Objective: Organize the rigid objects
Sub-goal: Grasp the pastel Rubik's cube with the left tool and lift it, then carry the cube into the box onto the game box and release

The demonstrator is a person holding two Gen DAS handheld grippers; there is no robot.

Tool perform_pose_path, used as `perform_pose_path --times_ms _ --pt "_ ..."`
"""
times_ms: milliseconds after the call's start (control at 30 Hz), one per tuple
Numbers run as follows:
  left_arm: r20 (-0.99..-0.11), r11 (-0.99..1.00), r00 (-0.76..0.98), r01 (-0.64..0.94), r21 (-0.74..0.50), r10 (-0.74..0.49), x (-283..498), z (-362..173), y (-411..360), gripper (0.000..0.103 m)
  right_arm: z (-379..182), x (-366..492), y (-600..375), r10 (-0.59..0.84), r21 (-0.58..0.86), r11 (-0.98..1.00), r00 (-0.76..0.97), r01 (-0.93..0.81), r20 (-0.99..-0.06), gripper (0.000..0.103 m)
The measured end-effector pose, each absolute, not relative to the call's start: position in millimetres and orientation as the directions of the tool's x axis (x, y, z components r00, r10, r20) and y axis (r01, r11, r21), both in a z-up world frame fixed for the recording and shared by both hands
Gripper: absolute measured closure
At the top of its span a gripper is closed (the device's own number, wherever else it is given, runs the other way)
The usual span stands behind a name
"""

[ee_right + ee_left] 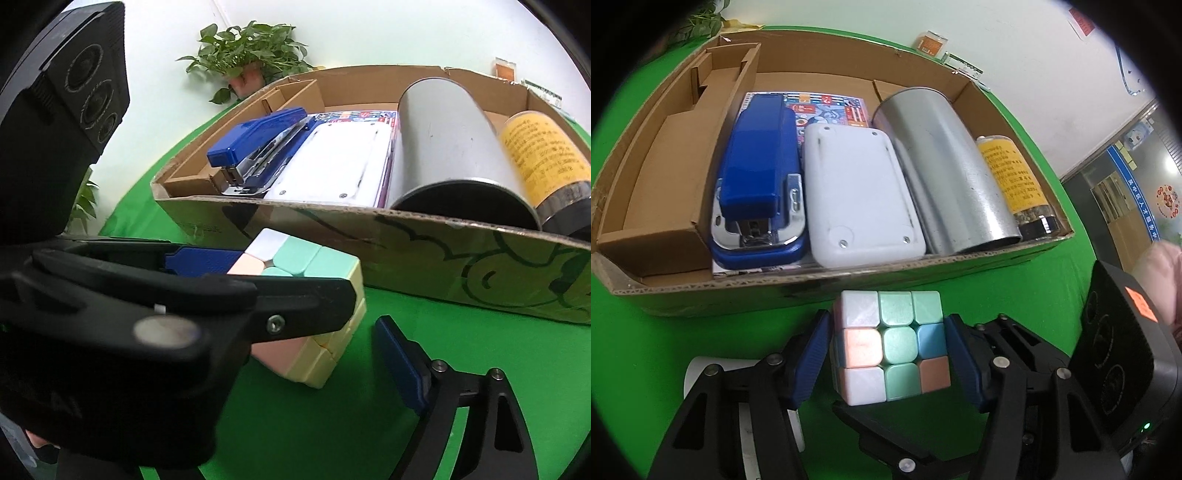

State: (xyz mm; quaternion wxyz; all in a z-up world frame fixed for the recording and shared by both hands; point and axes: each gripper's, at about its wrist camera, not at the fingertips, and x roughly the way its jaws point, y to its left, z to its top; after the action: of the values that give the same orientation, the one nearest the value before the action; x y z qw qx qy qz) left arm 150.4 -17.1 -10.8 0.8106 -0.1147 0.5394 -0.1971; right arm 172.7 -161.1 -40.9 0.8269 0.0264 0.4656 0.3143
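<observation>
Cube (891,347) pinched btwn left gripper (892,363) pads, just near side of cardboard box (820,284) w/ stapler (759,181) inside. Right gripper (376,373): only one finger visible, can't tell state.

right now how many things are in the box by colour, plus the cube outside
blue: 1, stapler
white: 1, flat case
silver: 1, tin
yellow: 1, jar
multicolour: 2, printed card and cube in left gripper
total: 6

Green-covered table (1052,177), cardboard box (812,286) on it, white roll (692,373) nearby
</observation>
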Motion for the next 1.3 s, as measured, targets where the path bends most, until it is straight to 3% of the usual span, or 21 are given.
perform_pose_path --times_ms 633,933,1300 --pt "-0.805 0.866 0.321 0.222 -0.449 -0.499 117.6 2.7 -65.6 0.042 -29.4 126.4 -211.4 0.540 0.327 0.814 0.417 -0.480 -0.732 0.027" --pt "-0.738 0.879 0.478 0.260 -0.399 -0.476 138.3 84.6 -48.8 0.042 50.0 145.4 -197.3 0.565 0.265 0.794 0.504 -0.547 -0.653 0.028" --pt "-0.701 0.887 0.549 0.218 -0.406 -0.456 224.5 143.8 -10.4 0.042 133.8 250.2 -150.0 0.590 0.194 0.747 0.502 -0.635 -0.632 0.028"
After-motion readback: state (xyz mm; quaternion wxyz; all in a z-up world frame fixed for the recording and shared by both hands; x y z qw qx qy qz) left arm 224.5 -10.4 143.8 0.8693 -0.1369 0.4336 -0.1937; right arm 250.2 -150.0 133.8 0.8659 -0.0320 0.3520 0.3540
